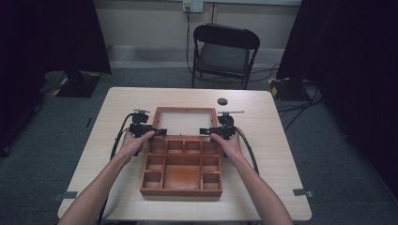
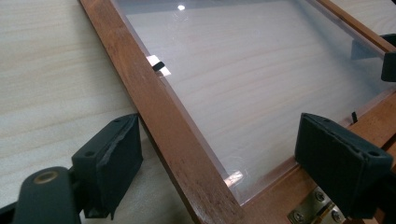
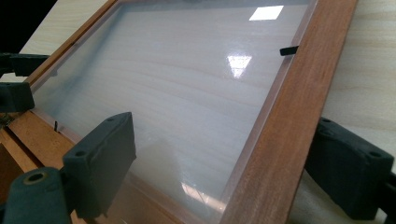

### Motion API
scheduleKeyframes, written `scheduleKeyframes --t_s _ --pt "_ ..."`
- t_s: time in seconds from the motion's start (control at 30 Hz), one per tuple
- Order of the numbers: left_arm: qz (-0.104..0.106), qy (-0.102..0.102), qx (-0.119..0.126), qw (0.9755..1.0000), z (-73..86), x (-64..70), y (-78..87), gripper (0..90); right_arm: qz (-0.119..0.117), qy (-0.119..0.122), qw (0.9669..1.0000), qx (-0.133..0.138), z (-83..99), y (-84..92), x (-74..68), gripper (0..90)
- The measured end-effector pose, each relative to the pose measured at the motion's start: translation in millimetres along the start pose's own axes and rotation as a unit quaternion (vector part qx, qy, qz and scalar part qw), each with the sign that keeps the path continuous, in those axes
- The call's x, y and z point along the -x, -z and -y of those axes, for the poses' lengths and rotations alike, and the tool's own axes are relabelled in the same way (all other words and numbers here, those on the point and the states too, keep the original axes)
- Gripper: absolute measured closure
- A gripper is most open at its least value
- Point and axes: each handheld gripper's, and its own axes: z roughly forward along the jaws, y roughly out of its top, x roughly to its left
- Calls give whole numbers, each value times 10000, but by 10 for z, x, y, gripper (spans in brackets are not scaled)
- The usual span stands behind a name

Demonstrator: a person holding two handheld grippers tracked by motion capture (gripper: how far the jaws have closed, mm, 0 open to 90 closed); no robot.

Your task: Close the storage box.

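- Wooden compartment box (image 1: 181, 168) lies open at the middle of the table (image 1: 263, 140), its divided tray toward the person and its glazed lid (image 1: 185, 121) folded back flat on the far side.
- Lid frame: reddish-brown wood around a clear pane; the table's pale grain reads through the pane in both gripper views. A brass hinge (image 2: 314, 207) joins lid and tray at the near corner in the left gripper view.
- Left hand-held gripper (image 1: 155, 133): jaws apart, straddling the lid's left rail (image 2: 173, 126), one pad outside it and one over the pane. Neither pad is seen pressing the wood.
- Right hand-held gripper (image 1: 210, 131): jaws likewise spread across the lid's right rail (image 3: 285, 121), no clamping visible.
- Progress, as judged: both tools are placed at the hinge-side ends of the lid, but no grasp is made and the lid is not lifted. Gripping and swinging the lid over the tray appear to be left.
- Orientation: the lid's long axis runs left to right across the table, parallel to the hinge line; its free edge points away from the person, toward the chair (image 1: 224, 54).
- Tray compartments appear empty.
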Motion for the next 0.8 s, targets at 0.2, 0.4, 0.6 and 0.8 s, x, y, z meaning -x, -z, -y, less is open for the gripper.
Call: scheduleKeyframes --t_s 0.2,0.4,0.6,0.8 --pt "98 87 16 9999 13 -28 -12 137 -22 25 10000 -11 -5 2 2 128" --pt "101 149 21 9998 15 -32 -28 122 92 71 9999 93 15 16 -17 135" --pt "270 345 -28 9990 19 -60 -39 149 110 75 9998 122 19 18 -22 136" --pt "308 293 7 9991 7 -44 -35 153 169 224 9994 191 10 32 -39 139"
